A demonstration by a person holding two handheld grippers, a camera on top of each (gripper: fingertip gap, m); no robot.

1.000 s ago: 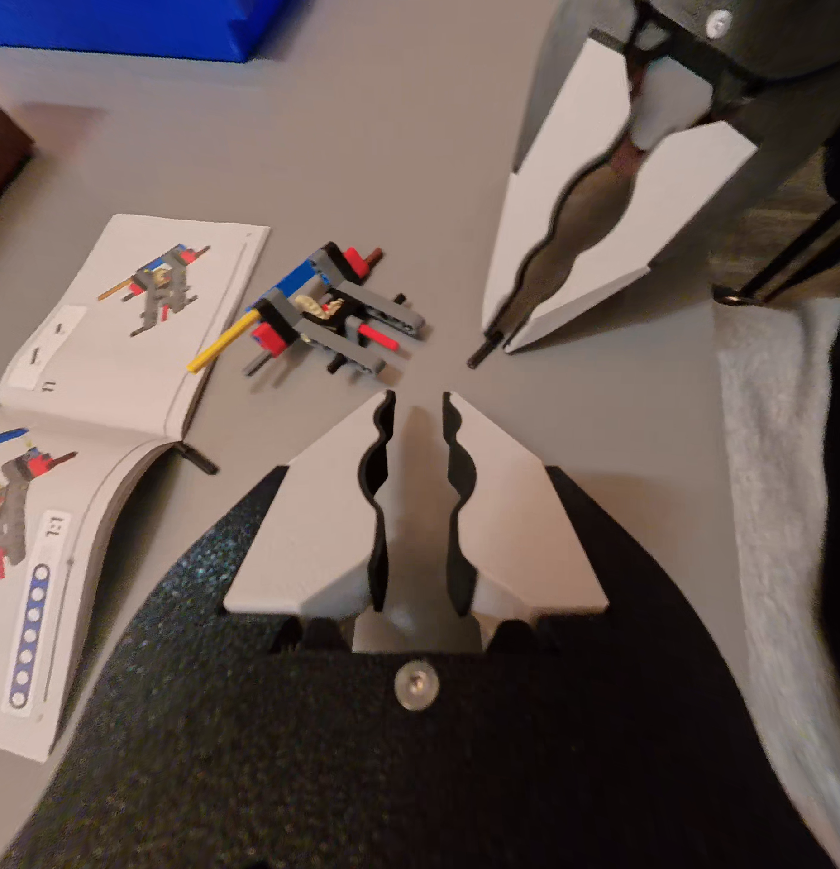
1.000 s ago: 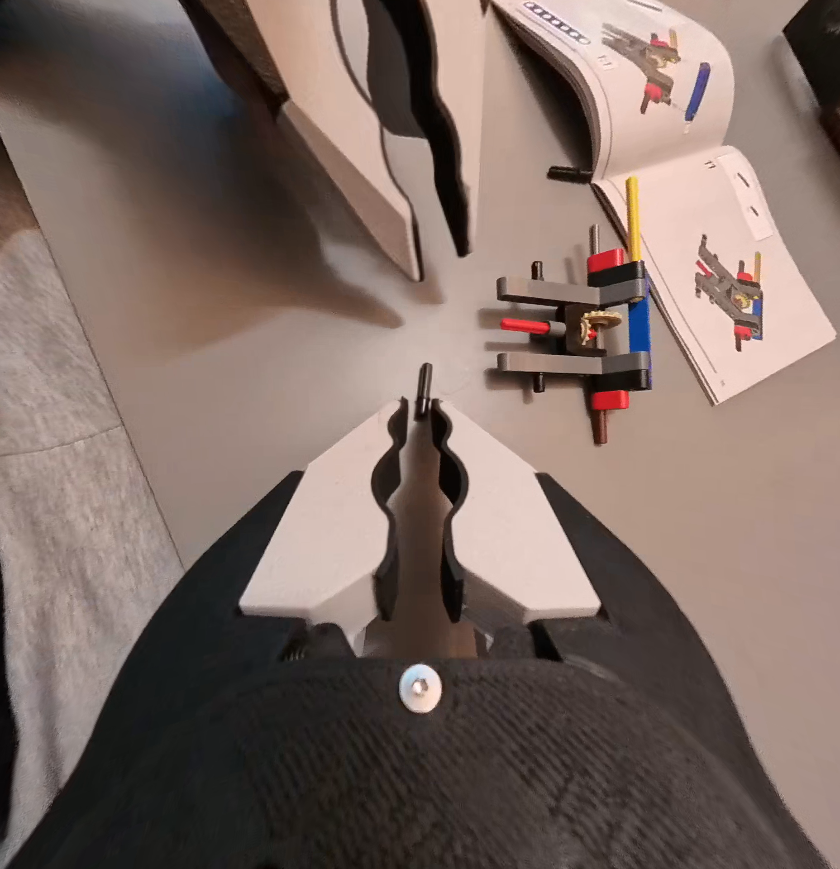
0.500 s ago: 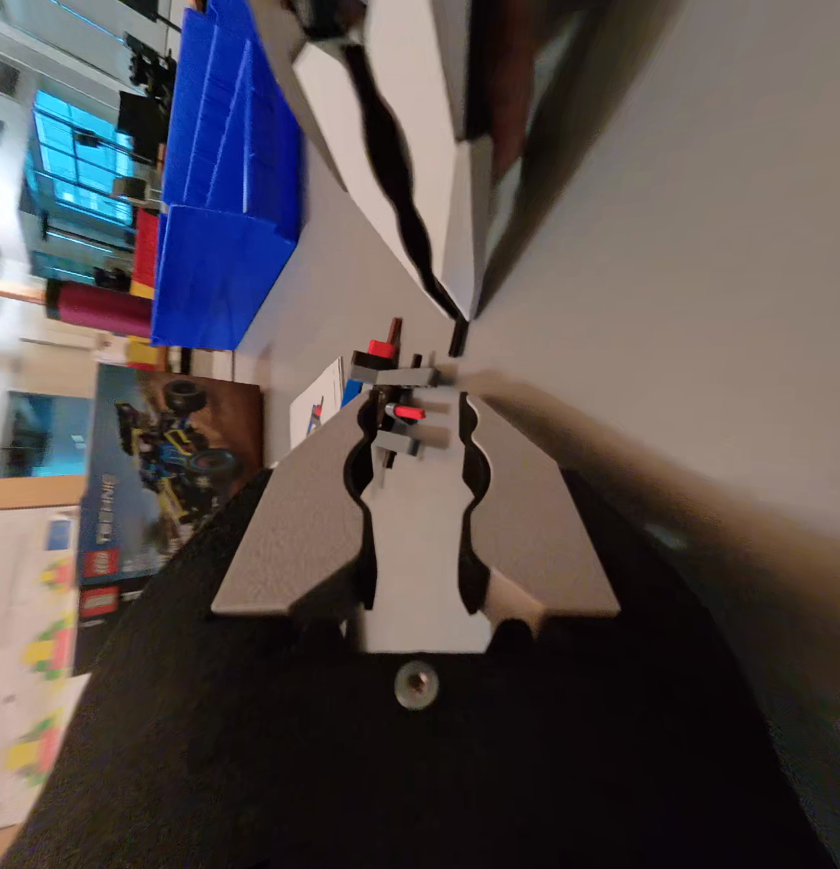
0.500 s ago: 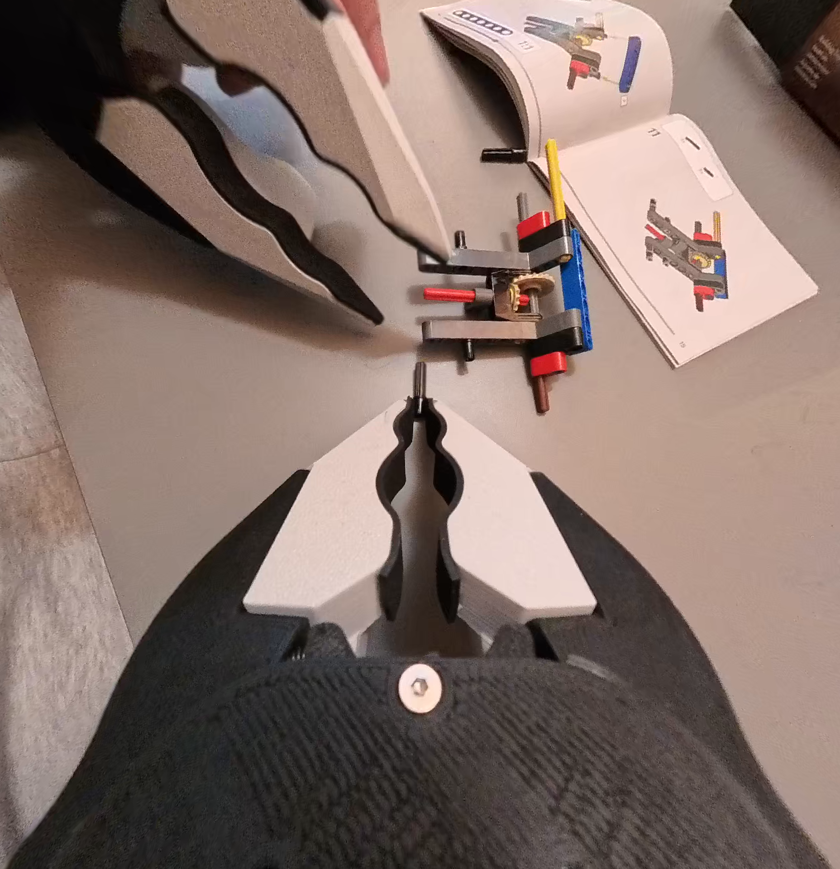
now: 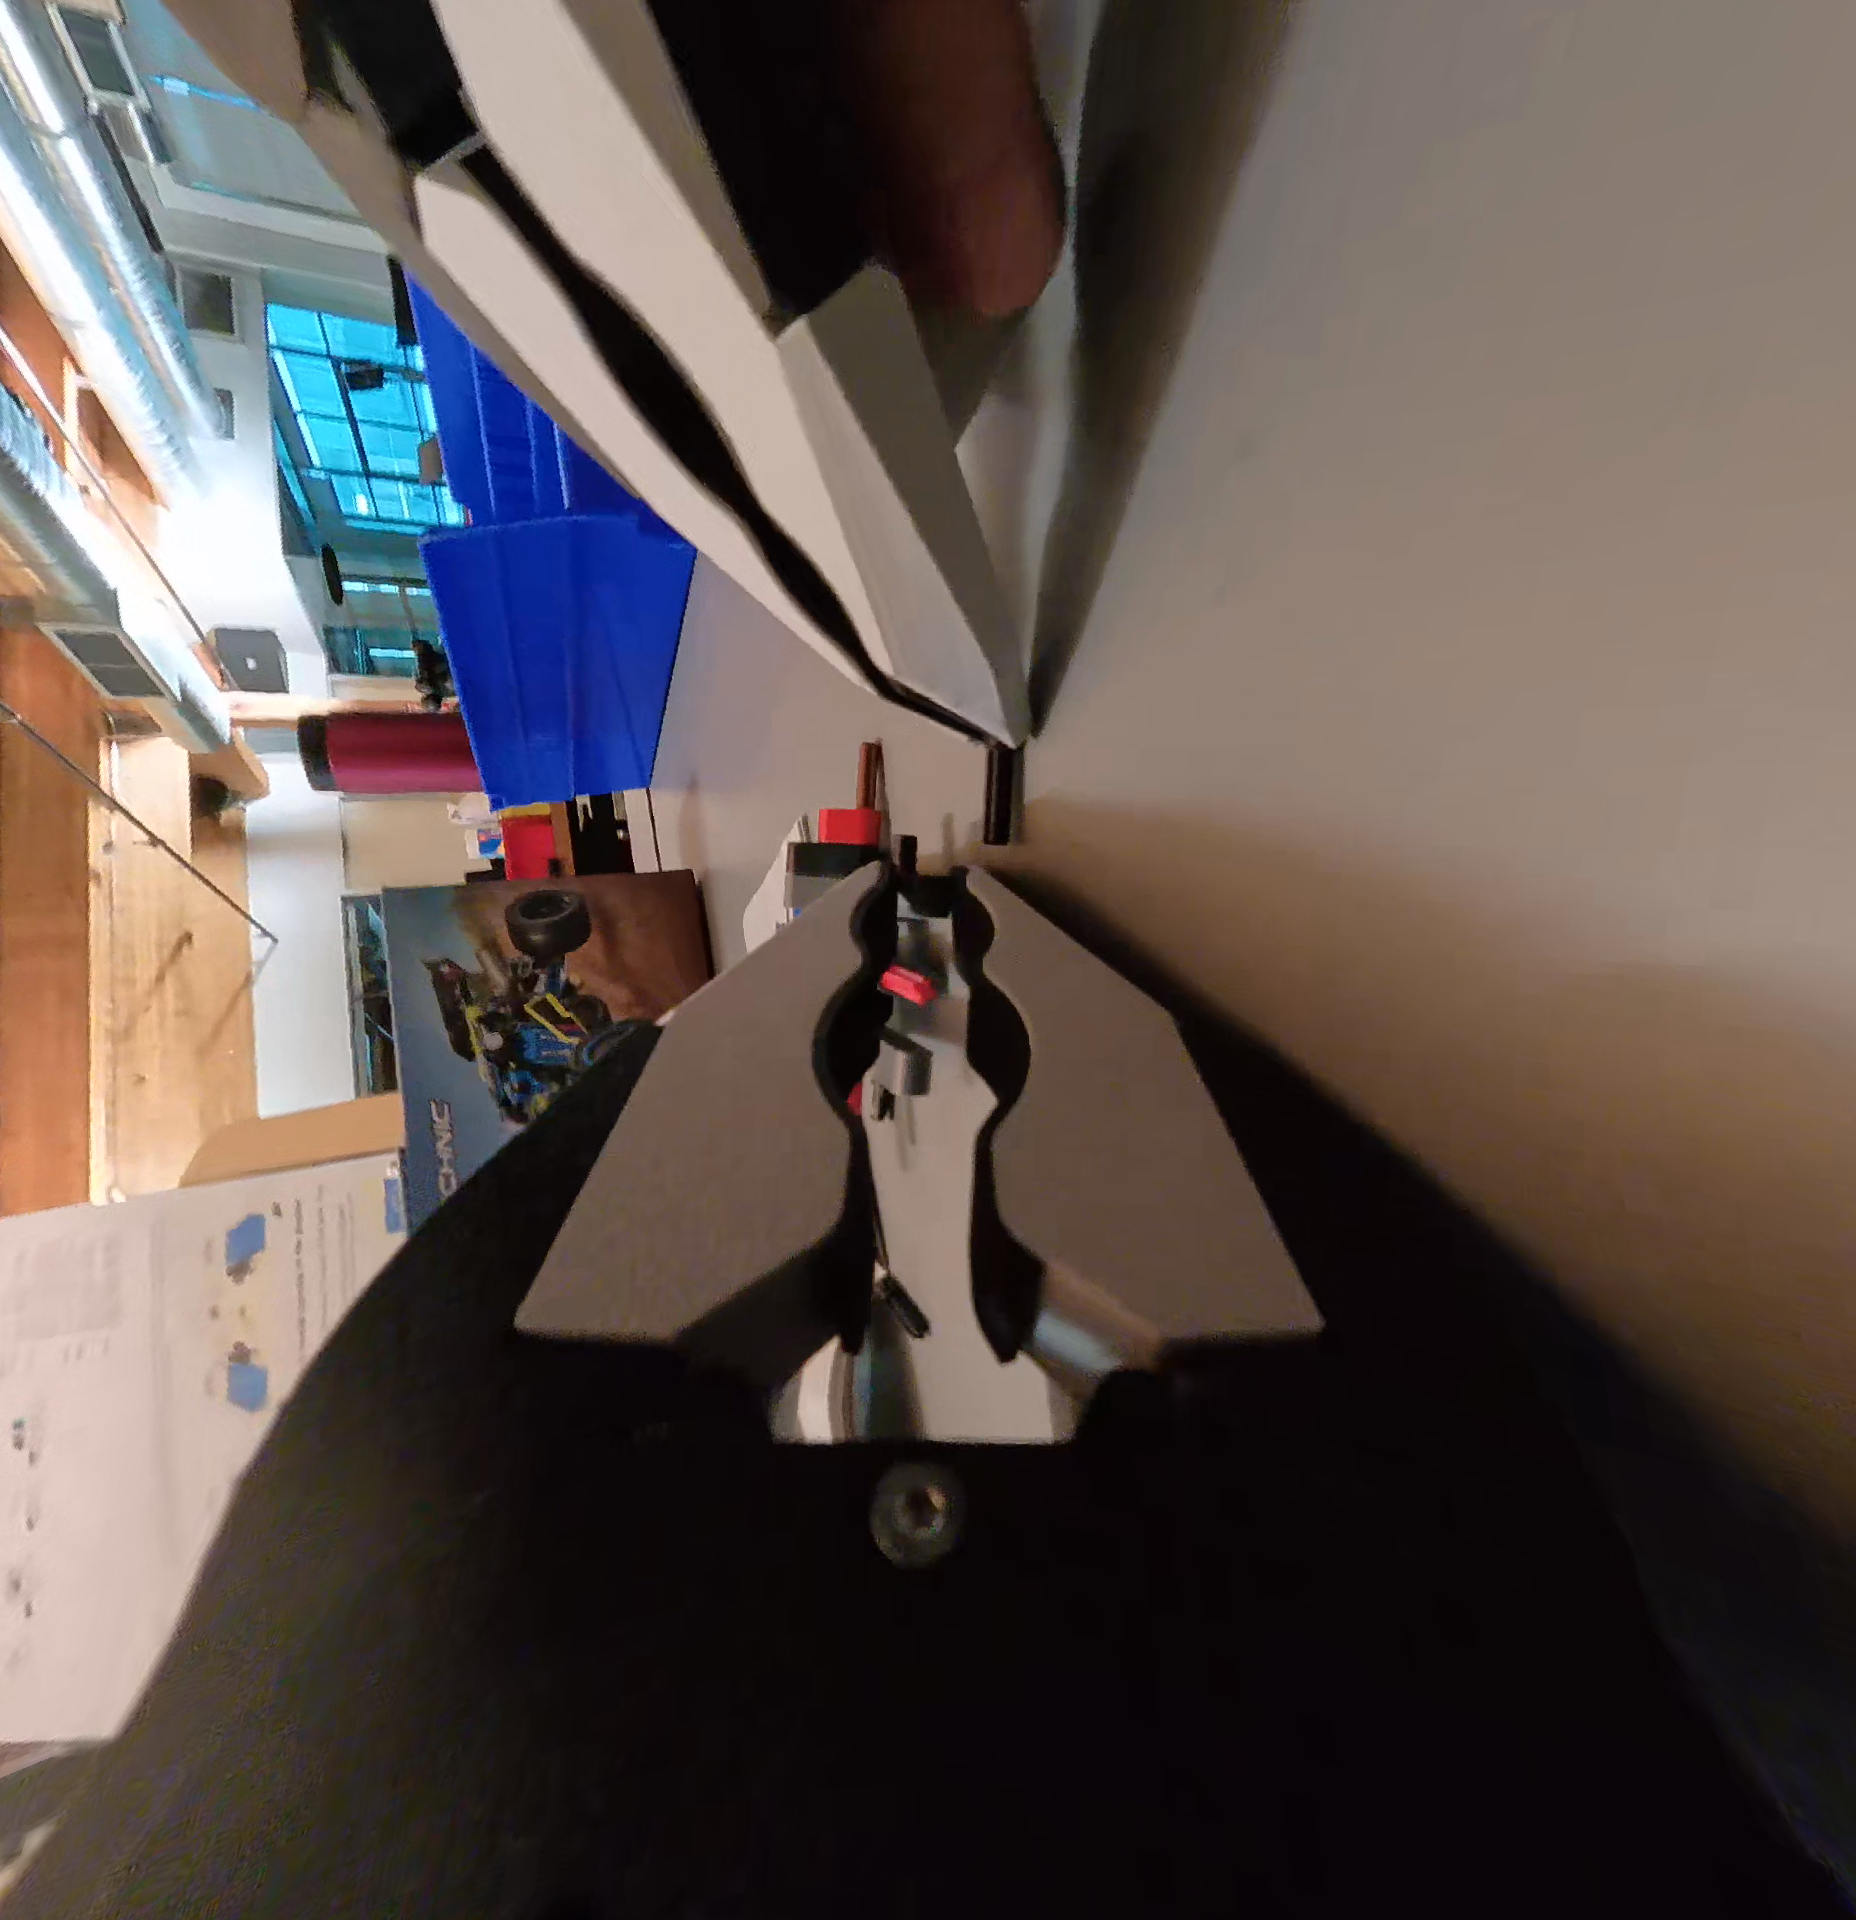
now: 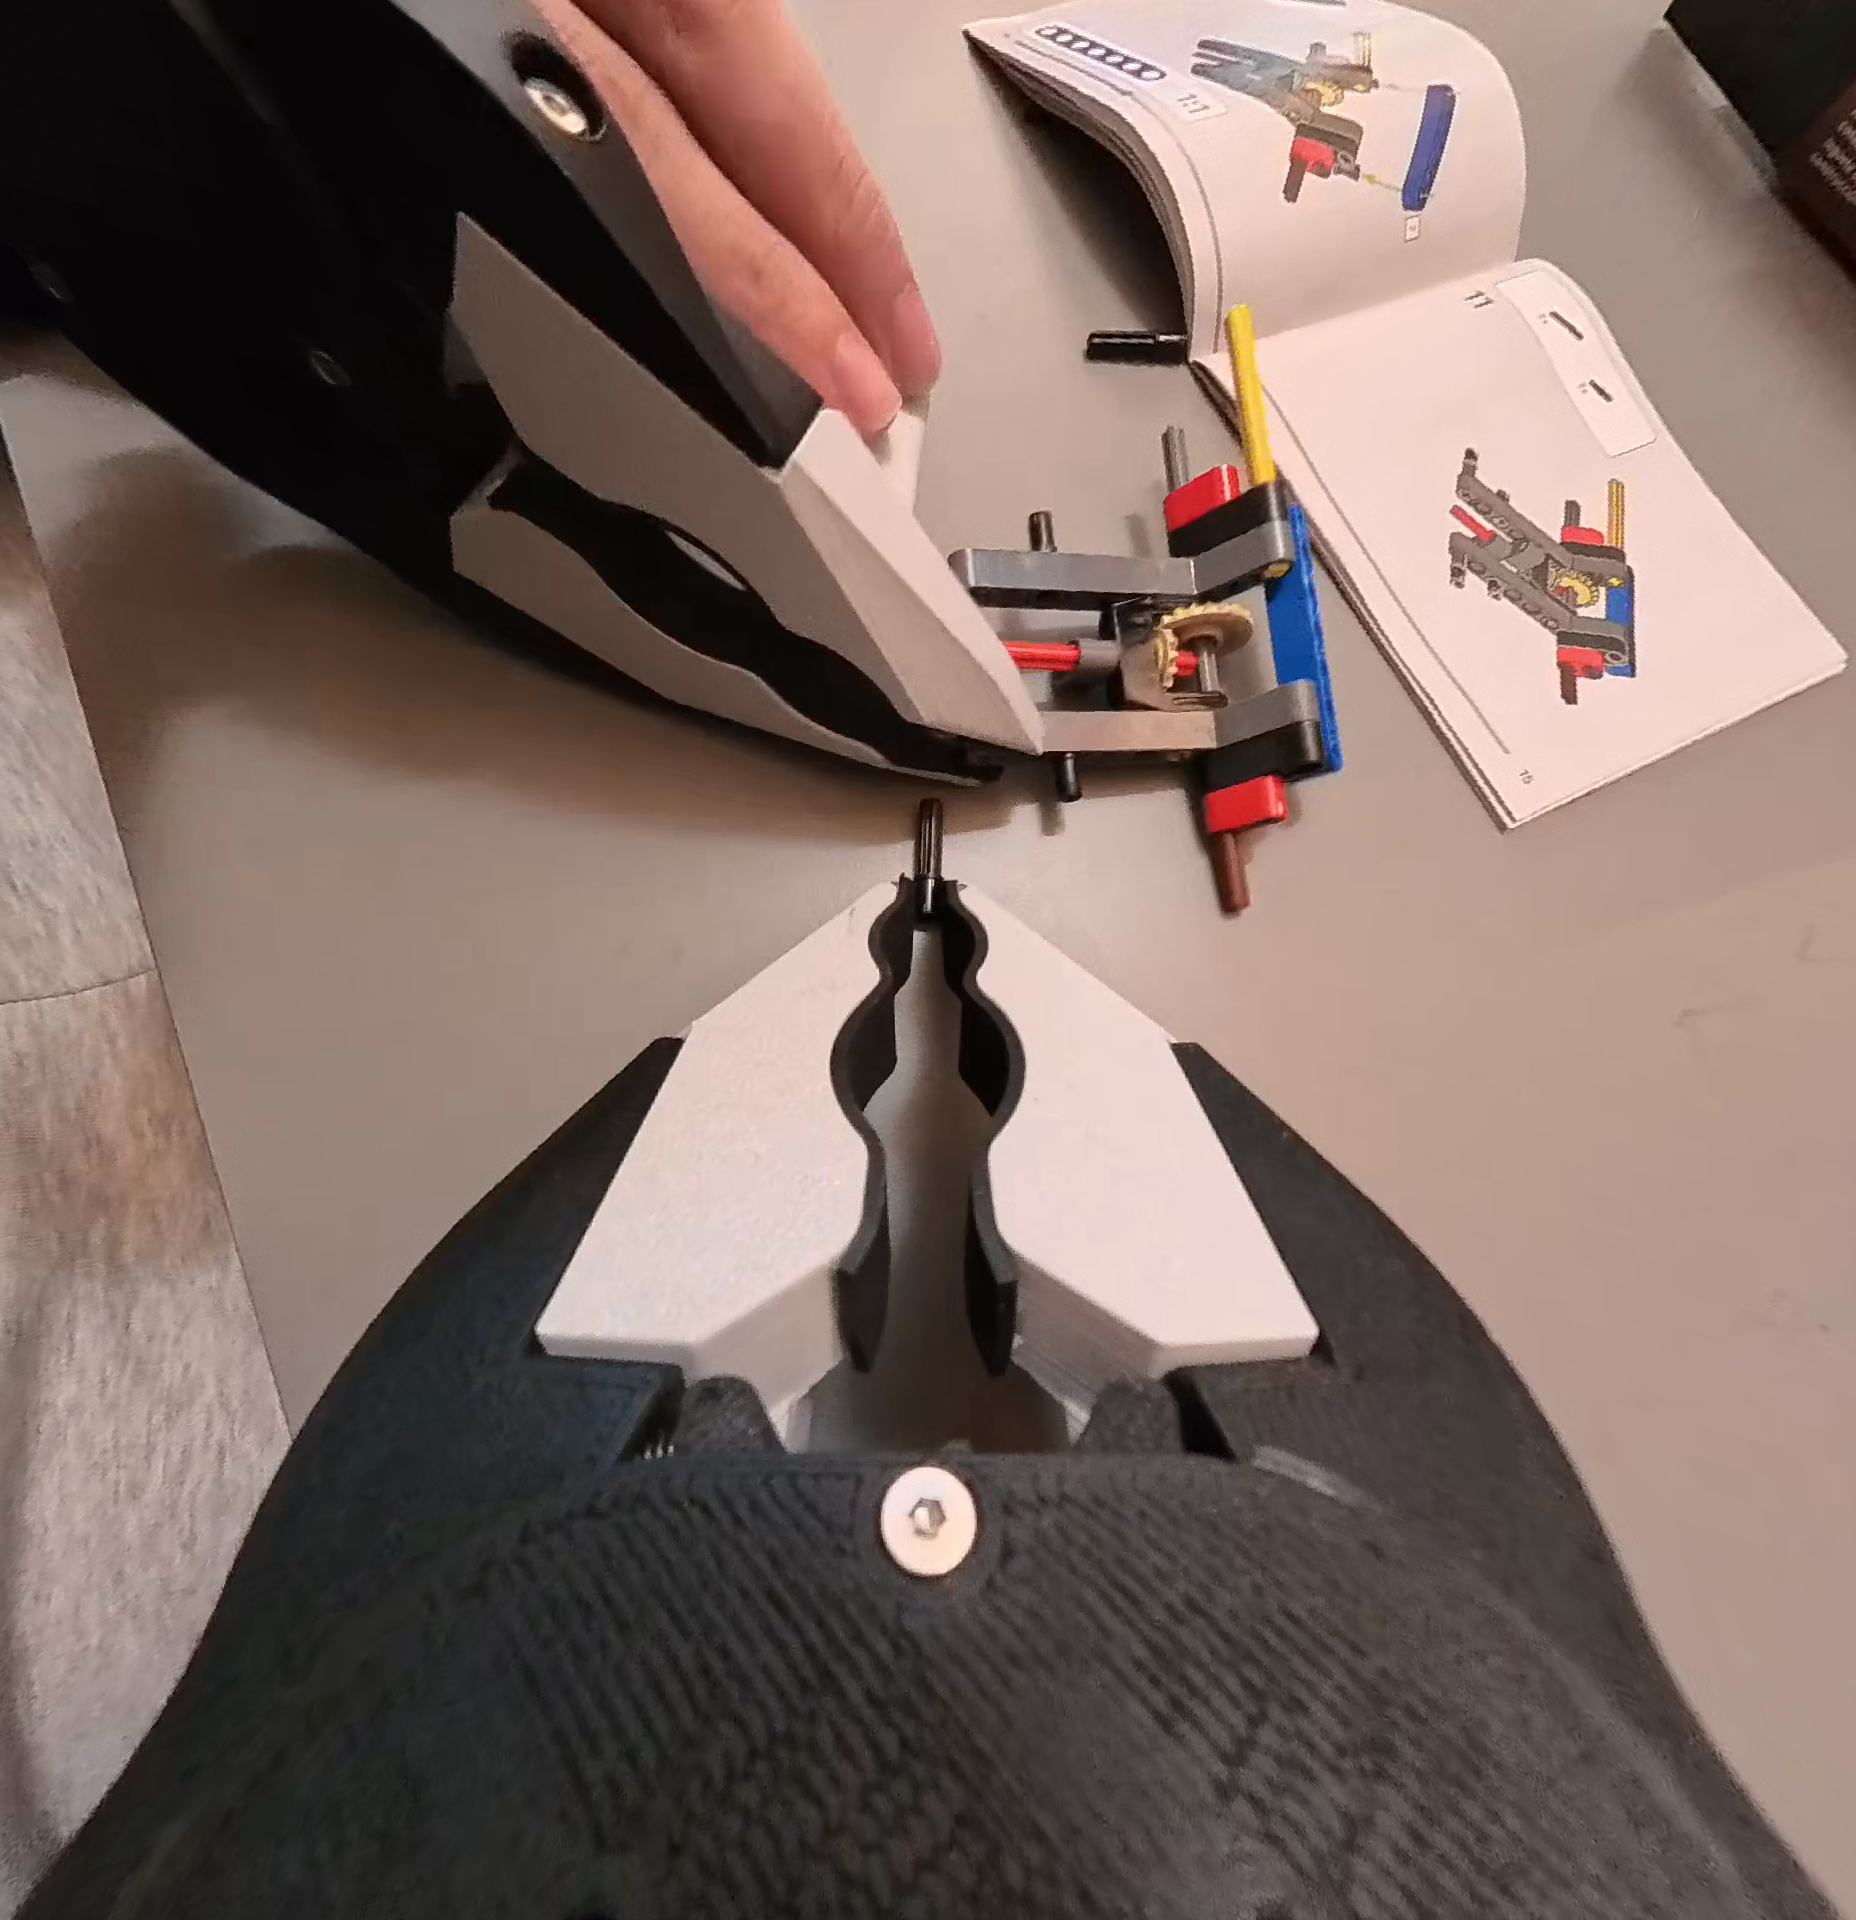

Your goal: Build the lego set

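Step in hand: I'm bracing the half-built lego assembly (image 6: 1163, 634) so a pin can go in, I reckon.
Right tool (image 6: 929, 894): I'm pinching a small black pin (image 6: 929, 831) at my very tips, its free end pointing to 12 o'clock.
Left tool (image 6: 991, 743): turned on its side, narrowly parted, I'm closing around the near grey beam (image 6: 1126, 732); grip not settled.
Assembly's place: lying on the grey table (image 6: 1423, 1143), at 1 o'clock from my pin, the open instruction booklet (image 6: 1526, 520) just beyond.
Next move: I'm needing a firm clamp on the left, then the pin lined up square with a beam hole.
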